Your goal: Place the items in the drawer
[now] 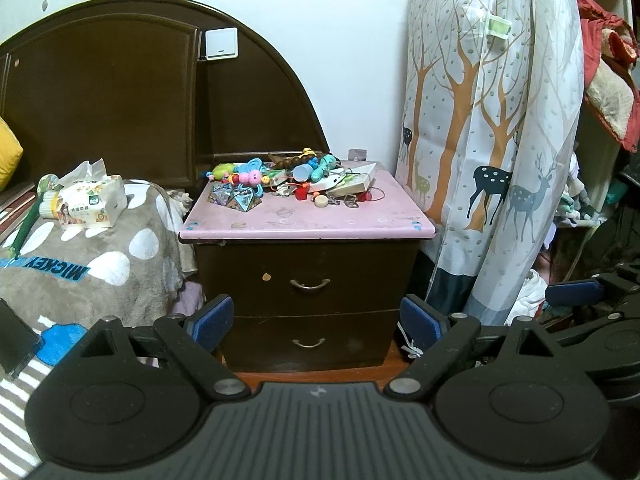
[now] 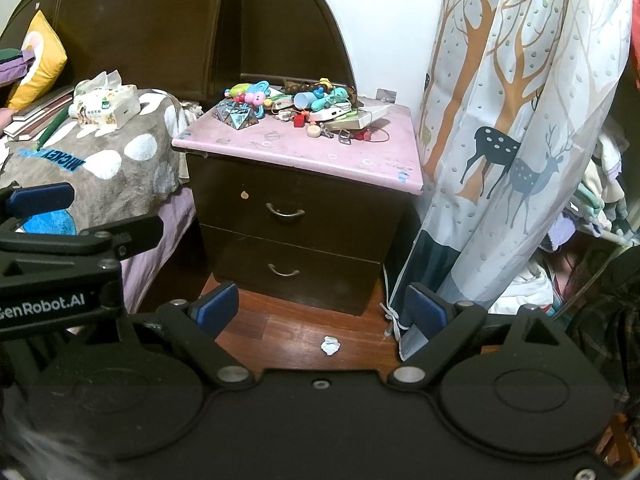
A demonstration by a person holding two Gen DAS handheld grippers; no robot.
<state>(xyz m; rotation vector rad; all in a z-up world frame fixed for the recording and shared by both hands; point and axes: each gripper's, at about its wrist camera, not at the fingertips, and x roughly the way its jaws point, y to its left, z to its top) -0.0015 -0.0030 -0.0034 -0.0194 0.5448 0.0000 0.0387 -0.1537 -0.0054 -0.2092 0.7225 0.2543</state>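
Observation:
A dark wooden nightstand [image 1: 308, 300] [image 2: 296, 224] with a pink top stands ahead, its two drawers shut. The upper drawer handle [image 1: 310, 285] [image 2: 285, 211] and lower drawer handle [image 1: 308, 343] [image 2: 283, 271] are curved metal. A pile of small toys and trinkets [image 1: 288, 178] [image 2: 296, 106] covers the back of the top. My left gripper [image 1: 318, 322] is open and empty, well in front of the lower drawer. My right gripper [image 2: 322, 314] is open and empty, above the floor in front of the nightstand.
A bed with a grey spotted blanket [image 1: 92, 256] [image 2: 100, 160] and a tissue pack [image 1: 90, 204] lies left. A deer-print fabric wardrobe [image 1: 492, 140] [image 2: 520, 132] stands right. A white scrap [image 2: 330, 346] lies on the wood floor.

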